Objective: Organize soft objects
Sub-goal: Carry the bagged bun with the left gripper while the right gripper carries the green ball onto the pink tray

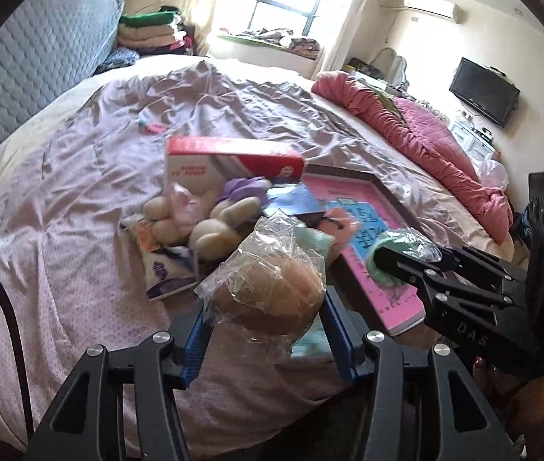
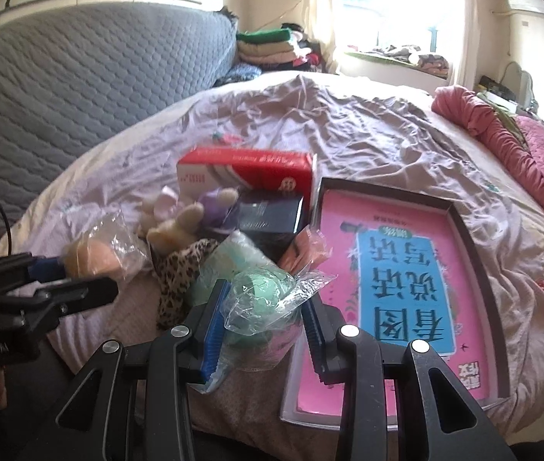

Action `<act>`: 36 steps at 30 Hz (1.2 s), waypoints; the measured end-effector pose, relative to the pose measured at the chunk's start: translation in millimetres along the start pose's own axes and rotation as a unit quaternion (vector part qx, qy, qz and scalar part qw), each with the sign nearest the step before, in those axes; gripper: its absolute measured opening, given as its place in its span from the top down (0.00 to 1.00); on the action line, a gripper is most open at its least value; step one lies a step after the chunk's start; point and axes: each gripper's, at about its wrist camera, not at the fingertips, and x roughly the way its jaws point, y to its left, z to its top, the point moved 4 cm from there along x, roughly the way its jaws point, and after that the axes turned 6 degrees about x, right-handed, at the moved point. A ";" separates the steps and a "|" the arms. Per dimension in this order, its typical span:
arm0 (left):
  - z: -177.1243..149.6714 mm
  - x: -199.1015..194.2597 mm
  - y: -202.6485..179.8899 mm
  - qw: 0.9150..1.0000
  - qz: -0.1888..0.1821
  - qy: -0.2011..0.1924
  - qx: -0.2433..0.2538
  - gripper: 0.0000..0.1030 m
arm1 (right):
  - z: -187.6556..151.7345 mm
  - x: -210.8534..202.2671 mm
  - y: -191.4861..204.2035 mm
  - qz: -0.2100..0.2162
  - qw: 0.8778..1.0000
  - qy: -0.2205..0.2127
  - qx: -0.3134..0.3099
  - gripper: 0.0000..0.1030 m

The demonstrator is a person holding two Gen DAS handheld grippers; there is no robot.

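Note:
My left gripper [image 1: 264, 322] is shut on a tan soft ball in a clear plastic wrap [image 1: 272, 296], held above the bed's near edge; it also shows in the right wrist view [image 2: 93, 255]. My right gripper [image 2: 262, 319] is shut on a mint-green soft ball in clear plastic [image 2: 268, 296], seen in the left wrist view [image 1: 398, 253] over the pink book. A pile of soft things lies on the bed: cream plush rabbits [image 1: 214, 226], a purple plush [image 2: 216, 201], a leopard-print cloth [image 2: 181, 269], a mint packet [image 2: 229, 253].
A red and white box [image 1: 233, 161] and a dark box [image 2: 268, 215] stand behind the pile. A pink and blue book in a dark-framed tray [image 2: 398, 269] lies on the right. A red quilt [image 1: 425, 142] lies along the far right. A grey padded headboard [image 2: 79, 84] is left.

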 end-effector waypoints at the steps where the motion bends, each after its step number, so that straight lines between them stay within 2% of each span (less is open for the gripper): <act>1: 0.9 -1.3 -5.6 1.000 -0.001 0.000 0.004 0.47 | 1.0 -4.8 -2.7 0.000 1.000 -0.005 0.004 0.63; 16: 25.4 5.7 -74.4 0.998 -0.018 0.006 0.058 0.47 | 5.2 -47.8 -60.1 -0.024 0.996 -0.054 0.071 0.63; 26: 30.3 43.6 -119.8 0.995 -0.049 0.042 0.075 0.47 | -8.7 -61.0 -129.8 -0.064 0.986 -0.067 0.141 0.63; 31: 30.5 70.8 -131.7 0.994 -0.059 0.066 0.069 0.47 | -14.3 -58.6 -144.5 -0.065 0.983 -0.066 0.159 0.63; 36: 30.9 93.7 -137.5 0.992 -0.055 0.087 0.071 0.47 | -17.8 -49.4 -151.6 -0.063 0.983 -0.060 0.163 0.63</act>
